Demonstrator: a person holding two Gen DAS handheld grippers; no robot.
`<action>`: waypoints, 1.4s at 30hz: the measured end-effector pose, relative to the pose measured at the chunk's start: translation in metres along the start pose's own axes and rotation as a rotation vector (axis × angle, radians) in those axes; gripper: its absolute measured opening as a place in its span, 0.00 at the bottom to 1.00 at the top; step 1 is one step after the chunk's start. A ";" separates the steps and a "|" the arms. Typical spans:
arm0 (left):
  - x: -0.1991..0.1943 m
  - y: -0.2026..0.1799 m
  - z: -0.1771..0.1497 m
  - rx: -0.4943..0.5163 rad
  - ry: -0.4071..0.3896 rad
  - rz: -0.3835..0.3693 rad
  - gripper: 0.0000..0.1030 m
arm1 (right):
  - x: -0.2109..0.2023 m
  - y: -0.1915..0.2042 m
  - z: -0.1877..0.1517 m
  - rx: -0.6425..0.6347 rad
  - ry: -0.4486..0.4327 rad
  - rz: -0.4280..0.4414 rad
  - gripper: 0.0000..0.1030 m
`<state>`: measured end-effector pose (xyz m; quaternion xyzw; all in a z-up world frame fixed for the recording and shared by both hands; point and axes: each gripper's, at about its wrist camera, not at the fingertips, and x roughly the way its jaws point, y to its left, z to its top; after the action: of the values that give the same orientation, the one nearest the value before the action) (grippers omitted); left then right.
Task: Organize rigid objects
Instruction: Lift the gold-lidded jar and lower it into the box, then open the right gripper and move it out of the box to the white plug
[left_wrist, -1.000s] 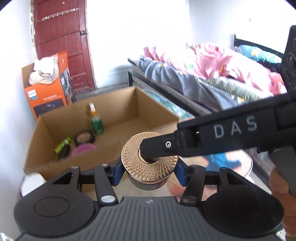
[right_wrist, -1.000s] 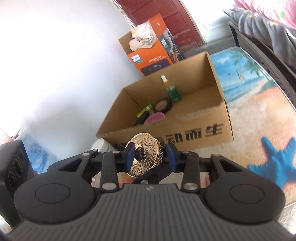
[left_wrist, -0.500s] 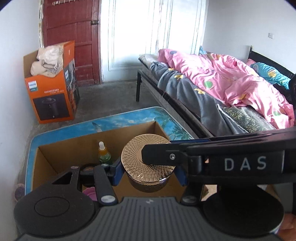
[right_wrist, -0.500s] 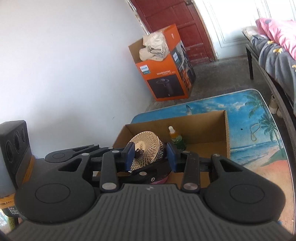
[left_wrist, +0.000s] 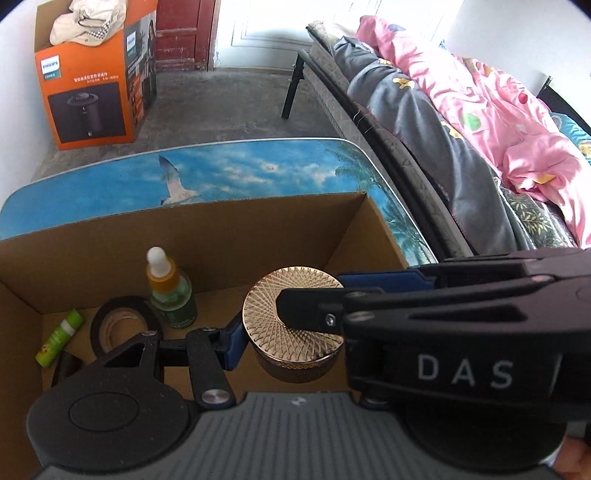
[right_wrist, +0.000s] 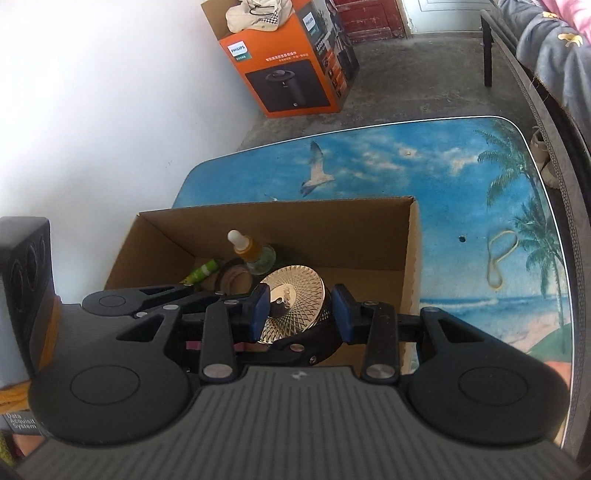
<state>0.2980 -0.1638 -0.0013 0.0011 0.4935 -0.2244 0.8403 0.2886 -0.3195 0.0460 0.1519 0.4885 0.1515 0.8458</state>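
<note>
Left wrist view: the gold-lidded jar (left_wrist: 295, 325) is pinched at its sides by the left gripper (left_wrist: 291, 332) and across lid and base by the right gripper (right_wrist: 299, 314), so it is steadied over the cardboard box (left_wrist: 207, 229) for placing.

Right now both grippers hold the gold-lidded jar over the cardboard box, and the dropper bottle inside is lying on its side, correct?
Not quite. The dropper bottle stands upright in the cardboard box, as the left wrist view shows. Both grippers do hold the gold-lidded jar over it.
</note>
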 end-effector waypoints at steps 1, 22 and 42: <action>0.004 0.001 0.003 -0.011 0.008 -0.004 0.56 | 0.003 -0.001 0.002 -0.011 0.002 -0.010 0.34; 0.011 -0.007 0.006 -0.047 0.019 -0.022 0.69 | -0.020 -0.006 -0.006 -0.049 -0.149 0.015 0.31; -0.192 -0.018 -0.141 0.081 -0.291 -0.099 0.85 | -0.190 0.033 -0.201 0.106 -0.536 0.240 0.49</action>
<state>0.0954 -0.0764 0.0900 -0.0221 0.3564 -0.2829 0.8902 0.0194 -0.3444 0.1120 0.2873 0.2336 0.1794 0.9115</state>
